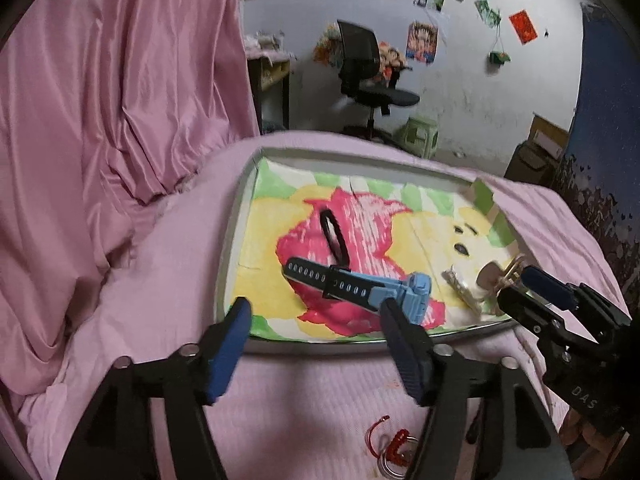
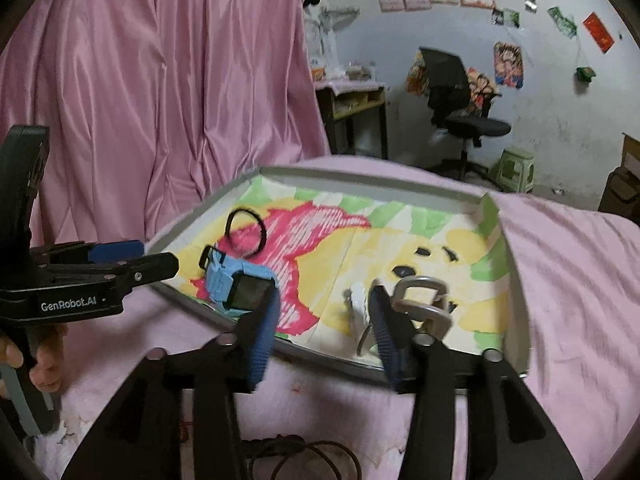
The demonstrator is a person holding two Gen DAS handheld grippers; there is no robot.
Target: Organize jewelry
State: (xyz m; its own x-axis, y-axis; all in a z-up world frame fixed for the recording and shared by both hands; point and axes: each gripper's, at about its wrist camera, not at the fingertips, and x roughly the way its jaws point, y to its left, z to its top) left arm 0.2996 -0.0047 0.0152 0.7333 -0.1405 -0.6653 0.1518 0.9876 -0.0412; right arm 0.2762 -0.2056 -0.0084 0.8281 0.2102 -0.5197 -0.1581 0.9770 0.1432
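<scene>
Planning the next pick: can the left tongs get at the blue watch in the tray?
Probably yes: the left tongs are open just short of the blue plastic watch, nothing lying between them.

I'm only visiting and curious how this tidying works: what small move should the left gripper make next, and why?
Probably draw the left gripper back and down toward the red trinket. It is open and empty, and the blue watch already lies in the tray, while the trinket lies outside it on the pink bedspread.
</scene>
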